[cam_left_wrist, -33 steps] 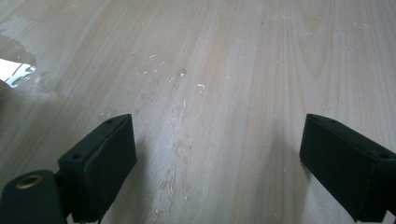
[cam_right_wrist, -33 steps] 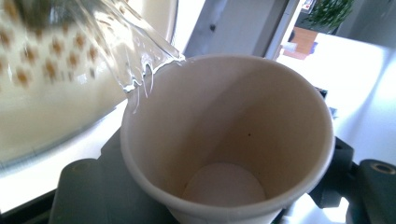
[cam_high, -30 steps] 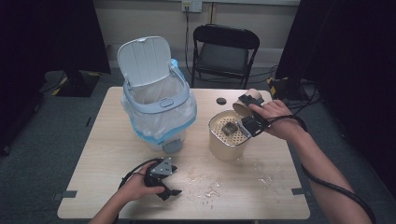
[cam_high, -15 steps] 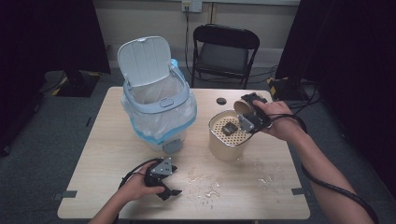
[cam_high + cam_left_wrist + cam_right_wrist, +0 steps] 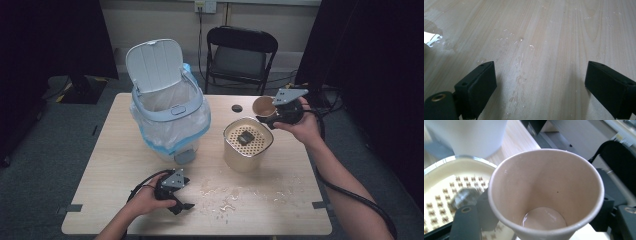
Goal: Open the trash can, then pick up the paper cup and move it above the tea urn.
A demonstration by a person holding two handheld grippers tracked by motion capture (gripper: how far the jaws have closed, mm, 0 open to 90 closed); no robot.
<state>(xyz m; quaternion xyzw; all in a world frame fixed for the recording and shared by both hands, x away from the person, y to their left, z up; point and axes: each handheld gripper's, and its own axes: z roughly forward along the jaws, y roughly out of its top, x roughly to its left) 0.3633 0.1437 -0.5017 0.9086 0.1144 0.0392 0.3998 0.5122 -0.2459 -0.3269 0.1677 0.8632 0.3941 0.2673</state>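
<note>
Cup (image 5: pixel 262 106) and right gripper (image 5: pixel 272 116) sit a little higher and farther back than a second ago, off the back-right rim of the strainer bin (image 5: pixel 248 144) instead of tipped over its perforated lid. The jaws are nearly closed, clamped on the cup's wall; only a thin film of liquid lies in its bottom (image 5: pixel 545 218), so pouring looks finished and the empty cup is likely bound for the open trash bin (image 5: pixel 169 114) — a judgement. The left gripper (image 5: pixel 181 206) rests on the surface (image 5: pixel 115 150) near the front edge, jaws wide apart on nothing, beside a wet patch (image 5: pixel 225 192). Room is open between the two bins; the surface's right edge lies close under the right hand.
</note>
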